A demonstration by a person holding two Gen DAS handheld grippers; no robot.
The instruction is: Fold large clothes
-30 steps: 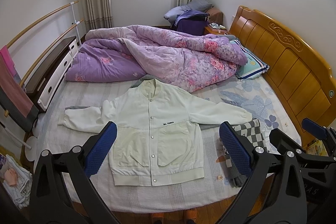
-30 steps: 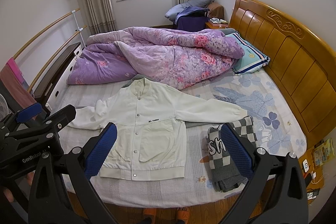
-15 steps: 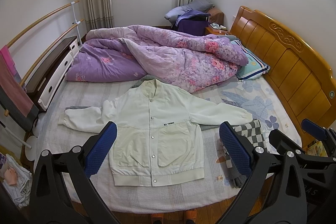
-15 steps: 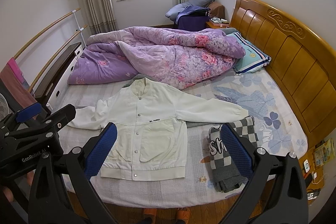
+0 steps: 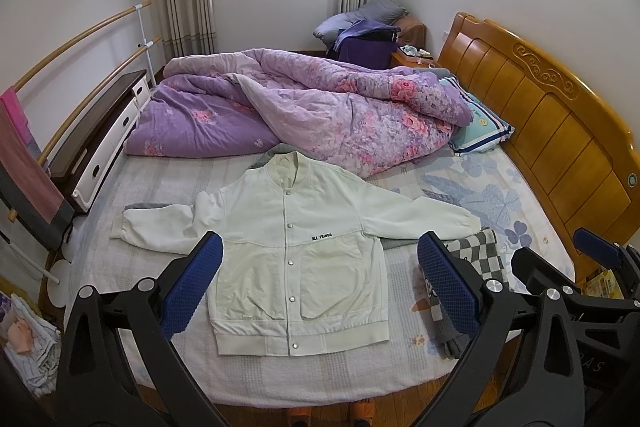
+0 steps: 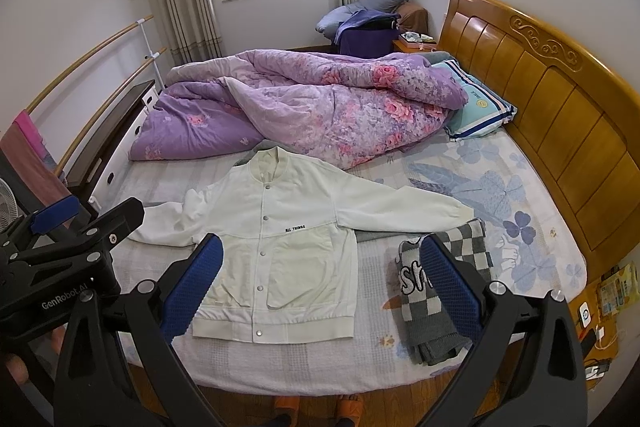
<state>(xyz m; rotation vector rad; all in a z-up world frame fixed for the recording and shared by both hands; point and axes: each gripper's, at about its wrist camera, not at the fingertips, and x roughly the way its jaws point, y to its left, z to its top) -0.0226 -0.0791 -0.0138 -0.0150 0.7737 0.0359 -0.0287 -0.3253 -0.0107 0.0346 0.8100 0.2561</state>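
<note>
A white snap-button jacket (image 5: 296, 247) lies flat, front up and sleeves spread, on the near part of the bed (image 5: 500, 195). A grey garment (image 5: 276, 151) under it shows only at the edges. The left gripper (image 5: 320, 287) and right gripper (image 6: 320, 287) hang above, jaws wide apart and holding nothing. Their fingers hide part of the folded checkered sweater (image 6: 436, 291).

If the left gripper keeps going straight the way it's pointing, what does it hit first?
Most likely the white jacket. The left gripper is open and empty, held above the near edge of the bed, and its fingers frame the jacket's buttoned front. Nothing shows in between, though depth is hard to judge in this fisheye view.
</note>
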